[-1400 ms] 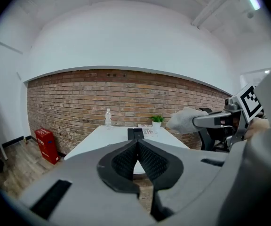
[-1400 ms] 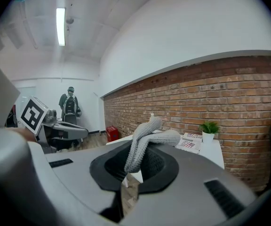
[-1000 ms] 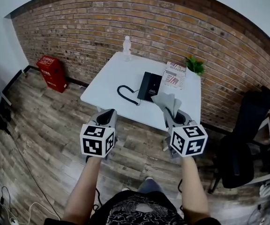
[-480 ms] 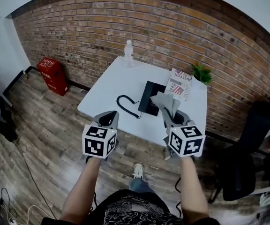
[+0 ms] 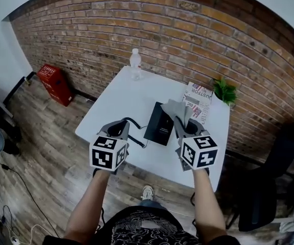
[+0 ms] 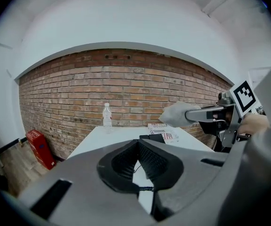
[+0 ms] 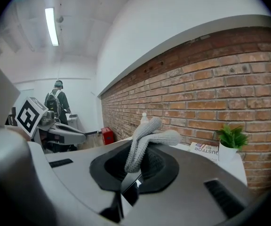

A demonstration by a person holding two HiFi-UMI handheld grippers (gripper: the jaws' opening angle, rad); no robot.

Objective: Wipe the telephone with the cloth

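An office: a white bench [image 5: 121, 98] carries a telephone [image 5: 161, 123] and potted plant [image 5: 224, 91], a black swivel chair [image 5: 262, 200] stands beside it, with a brick wall [image 5: 162, 29] and strip light [image 7: 51, 26].

Cloth [image 5: 181, 110] and right gripper [image 5: 186, 129] are covering the right edge of the telephone [image 5: 161, 125] and a corner of the magazine [image 5: 202, 95]. In its own view, I'm seeing the left gripper [image 6: 137, 142] hiding most of the telephone, leaving a bit of cord [image 6: 146, 189]. Chair [image 5: 269, 198] is running off frame right.
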